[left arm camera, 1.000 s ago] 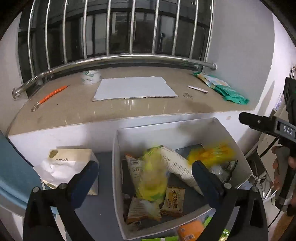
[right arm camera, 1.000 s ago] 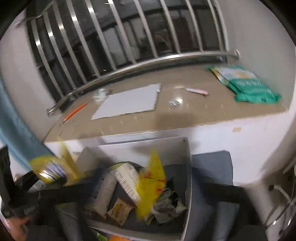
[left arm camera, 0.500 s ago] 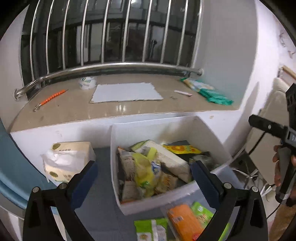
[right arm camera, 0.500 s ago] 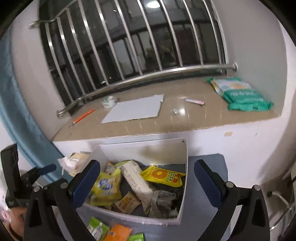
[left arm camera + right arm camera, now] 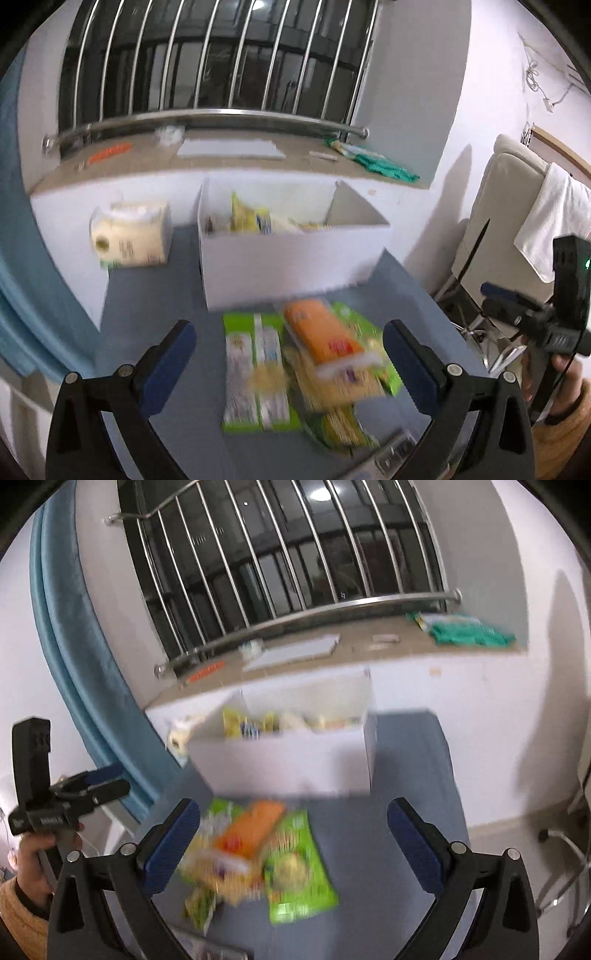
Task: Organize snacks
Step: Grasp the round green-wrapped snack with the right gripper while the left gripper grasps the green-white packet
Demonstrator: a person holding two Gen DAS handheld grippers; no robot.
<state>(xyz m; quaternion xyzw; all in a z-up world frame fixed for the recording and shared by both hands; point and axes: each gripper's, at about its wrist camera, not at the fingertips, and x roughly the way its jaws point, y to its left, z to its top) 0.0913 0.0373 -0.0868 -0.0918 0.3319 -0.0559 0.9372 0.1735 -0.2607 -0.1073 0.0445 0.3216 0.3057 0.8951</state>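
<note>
A white box (image 5: 295,254) (image 5: 291,760) stands on the blue-grey surface with several snack packets inside. In front of it lies a loose pile: an orange packet (image 5: 325,338) (image 5: 255,829) on top, green packets (image 5: 255,373) (image 5: 295,867) and yellow ones around it. My left gripper (image 5: 288,354) is open and empty, hanging above the pile. My right gripper (image 5: 291,834) is open and empty, also above the pile. Each gripper shows at the edge of the other's view (image 5: 532,321) (image 5: 66,797). Both views are blurred.
A tissue pack (image 5: 129,236) sits left of the box. The stone sill (image 5: 229,162) behind holds a grey sheet (image 5: 231,149), an orange pen (image 5: 109,153) and teal packets (image 5: 373,162). A blue curtain (image 5: 85,672) hangs left; a chair with a towel (image 5: 546,229) stands right.
Both grippers have pulled back and up from the box. The pile of packets in front of the box has come into full view. Both stay open and empty.
</note>
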